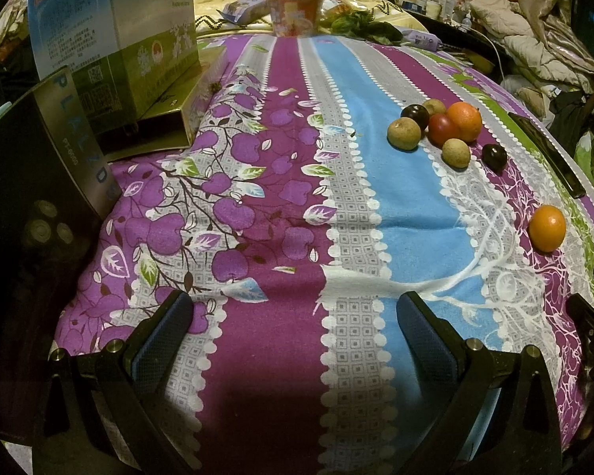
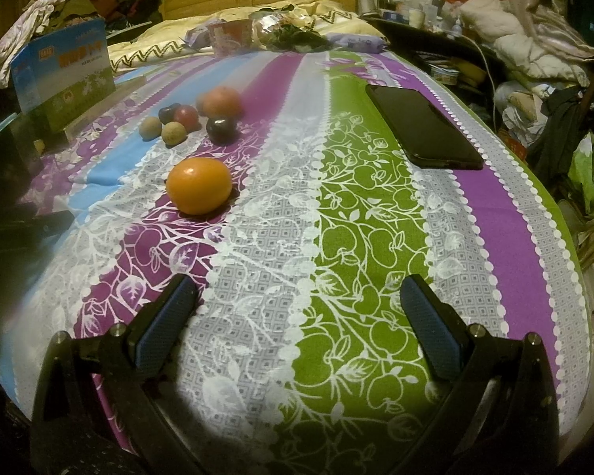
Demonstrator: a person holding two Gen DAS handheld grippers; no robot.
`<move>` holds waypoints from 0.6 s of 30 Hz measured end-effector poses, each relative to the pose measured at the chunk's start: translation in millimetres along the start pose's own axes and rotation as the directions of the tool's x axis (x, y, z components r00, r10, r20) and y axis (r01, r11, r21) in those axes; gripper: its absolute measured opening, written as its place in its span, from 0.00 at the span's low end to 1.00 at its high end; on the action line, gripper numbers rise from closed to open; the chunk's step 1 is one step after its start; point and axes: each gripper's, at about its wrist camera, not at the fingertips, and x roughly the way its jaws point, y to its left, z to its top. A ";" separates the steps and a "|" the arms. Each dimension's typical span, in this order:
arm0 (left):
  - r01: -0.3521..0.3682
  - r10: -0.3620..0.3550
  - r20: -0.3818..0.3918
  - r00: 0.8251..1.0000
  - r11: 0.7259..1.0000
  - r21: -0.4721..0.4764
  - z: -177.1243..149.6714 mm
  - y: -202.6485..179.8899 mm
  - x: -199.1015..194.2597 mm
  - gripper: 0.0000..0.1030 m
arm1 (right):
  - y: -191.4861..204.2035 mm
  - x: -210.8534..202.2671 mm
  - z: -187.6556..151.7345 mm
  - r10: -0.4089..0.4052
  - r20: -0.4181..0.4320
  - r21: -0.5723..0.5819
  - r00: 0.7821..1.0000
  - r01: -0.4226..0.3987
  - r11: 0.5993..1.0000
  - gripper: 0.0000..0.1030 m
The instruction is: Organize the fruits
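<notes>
Your left gripper [image 1: 295, 324] hovers low over the striped, apple-print bedsheet [image 1: 348, 182], its blue-padded fingers [image 1: 166, 336] spread wide with nothing between them. Your right gripper [image 2: 297, 308] is likewise released and empty, fingers [image 2: 429, 324] apart above the green stripe.

The fruits lie on the bed ahead of you. One orange [image 2: 199, 185] sits alone, nearest your right gripper and slightly to its left. Farther back is a tight cluster: a second orange [image 1: 464, 120], a red plum [image 1: 443, 129] touching it, a dark plum [image 1: 415, 114] and three small tan round fruits, one [image 1: 404, 133] at the cluster's left edge, one [image 1: 455, 152] at the front and one [image 1: 434, 107] at the back. Another dark plum [image 1: 494, 156] rests just to the right of the cluster, apart from the lone orange.

A black phone [image 2: 423, 124] lies flat on the sheet to the right, well apart from the fruit. A blue-and-green carton [image 1: 115, 35] stands on the left side, and an instant-noodle bowl [image 1: 296, 16] sits at the far end.
</notes>
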 end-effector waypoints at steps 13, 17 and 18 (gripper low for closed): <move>0.001 -0.001 0.000 1.000 1.000 -0.001 0.0 0.1 0.1 1.00 | 8.8 -6.1 3.4 -0.003 -0.002 -0.002 1.000 0.003 1.000 1.00; 0.002 -0.002 0.000 1.000 1.000 -0.001 0.0 0.2 0.2 1.00 | 10.3 -6.7 3.5 -0.003 -0.001 -0.002 1.000 0.003 1.000 1.00; 0.002 -0.002 0.000 1.000 1.000 -0.001 0.0 0.1 0.0 1.00 | 10.8 -6.9 3.6 -0.003 -0.001 -0.002 1.000 0.003 1.000 1.00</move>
